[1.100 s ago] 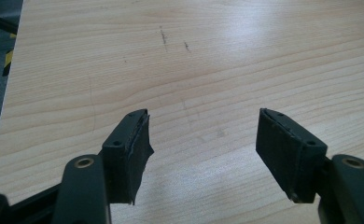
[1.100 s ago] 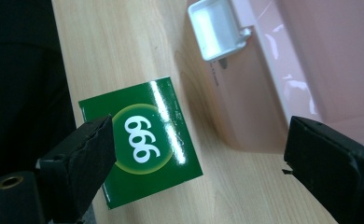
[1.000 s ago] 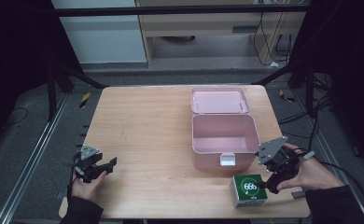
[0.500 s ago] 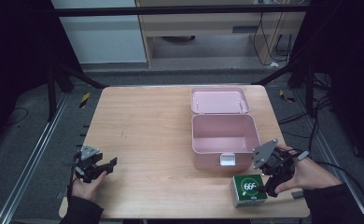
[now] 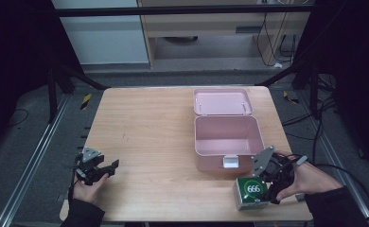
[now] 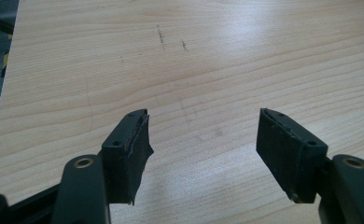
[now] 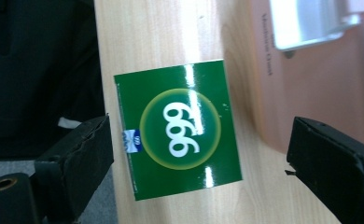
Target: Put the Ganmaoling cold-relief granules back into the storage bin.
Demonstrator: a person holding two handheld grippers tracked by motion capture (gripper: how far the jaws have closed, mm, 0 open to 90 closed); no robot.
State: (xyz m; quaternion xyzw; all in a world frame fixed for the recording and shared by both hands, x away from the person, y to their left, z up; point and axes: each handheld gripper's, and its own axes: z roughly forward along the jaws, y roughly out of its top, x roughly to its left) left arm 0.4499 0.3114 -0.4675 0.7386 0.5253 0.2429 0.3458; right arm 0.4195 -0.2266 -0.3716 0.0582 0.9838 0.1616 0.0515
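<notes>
Green and glossy, the box (image 7: 178, 129) lies flat on the table (image 5: 149, 127) near its front right corner, just in front of the pink case (image 5: 226, 135). From above you see your right gripper (image 5: 262, 183) over the box, and the plate and your hand cover part of the box; the right gripper view gives what that one cannot: the jaws stand wide on either side of the box, with wood showing between each pad and the box's edges, so nothing is gripped. That view also shows the round white-numbered label on the box's top and the case's silver latch (image 7: 311, 21) (it is a small pale tab from above). The high view alone shows the case open, lid laid back. Your left gripper (image 5: 108, 166) sits well apart at the table's front left, and the left gripper view shows its jaws spread with only bare wood between them, holding nothing.
</notes>
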